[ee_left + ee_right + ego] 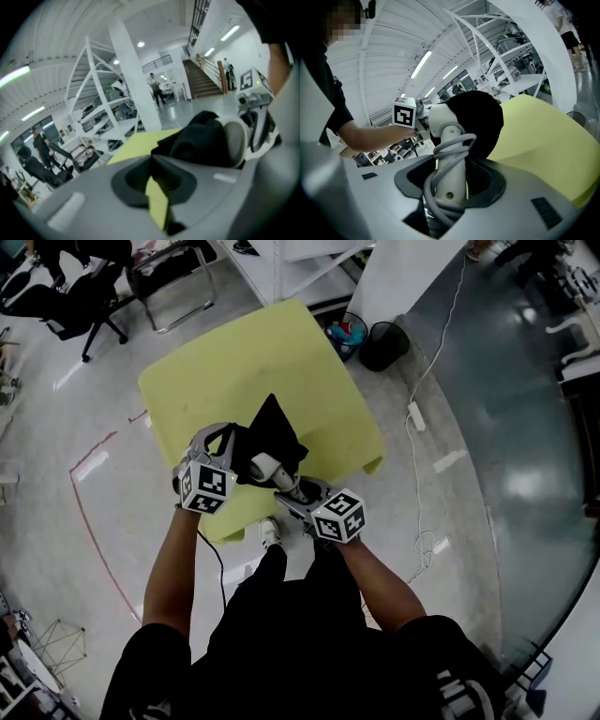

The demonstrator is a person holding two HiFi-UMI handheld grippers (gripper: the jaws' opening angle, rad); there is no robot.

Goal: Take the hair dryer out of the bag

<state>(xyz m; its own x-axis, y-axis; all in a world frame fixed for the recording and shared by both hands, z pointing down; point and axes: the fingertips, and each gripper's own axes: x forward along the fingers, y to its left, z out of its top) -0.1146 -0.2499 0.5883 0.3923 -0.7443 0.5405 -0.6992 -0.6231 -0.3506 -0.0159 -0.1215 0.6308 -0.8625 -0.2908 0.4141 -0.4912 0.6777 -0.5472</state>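
The yellow table (309, 381) lies ahead of and below both grippers. The black bag (274, 432) sits just ahead of the left gripper (151, 161), whose jaws are pressed together on the bag's edge. The dryer (440, 119) is right of that gripper, its head inside the bag. Its handle, wound with cord (433, 187), is clamped in the right gripper (452, 173).

White hair dryer (452, 154) with grey cord, black bag (272, 432), yellow-green table (244, 352).
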